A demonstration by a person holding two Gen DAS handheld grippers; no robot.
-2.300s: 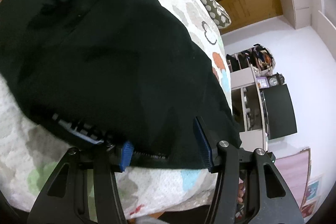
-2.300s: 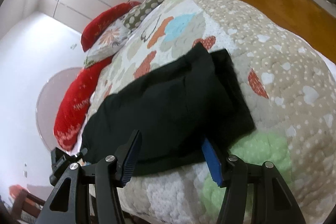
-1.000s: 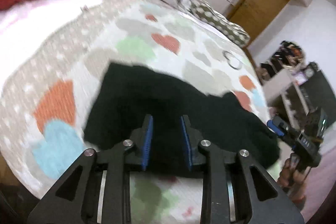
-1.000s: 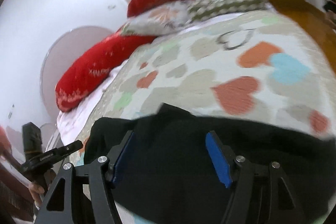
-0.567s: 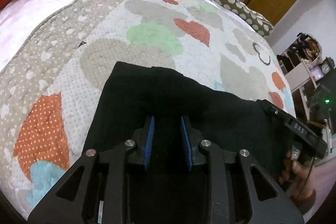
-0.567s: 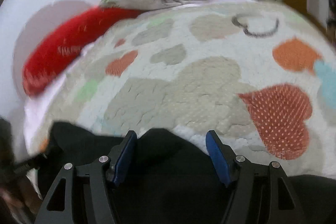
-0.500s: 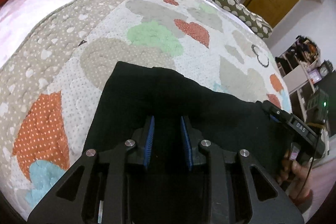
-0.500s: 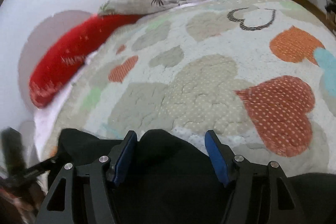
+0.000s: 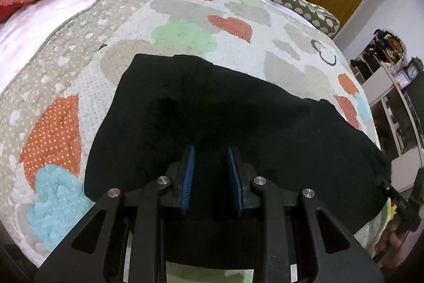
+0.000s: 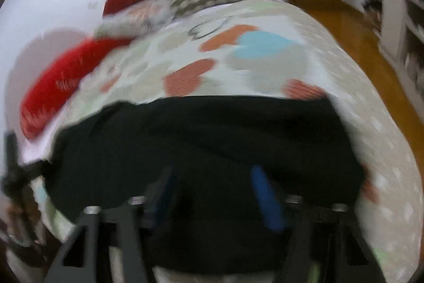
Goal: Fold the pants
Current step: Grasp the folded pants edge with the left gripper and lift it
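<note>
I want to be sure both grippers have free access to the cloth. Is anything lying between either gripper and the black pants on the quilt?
Nothing visible does. The left gripper hangs directly over the black pants, with only dark cloth between its fingers. The right gripper is likewise right over the pants, though its view is blurred.

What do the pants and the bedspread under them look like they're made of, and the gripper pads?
Black pants: soft matte fabric, maybe knit or fleece; no sheen, weave not visible. Bedspread: quilted cloth, puckered stitching, printed dotted hearts. Left gripper pads: blue, ribbed, probably rubber; fingers black, matte, likely plastic.
</note>
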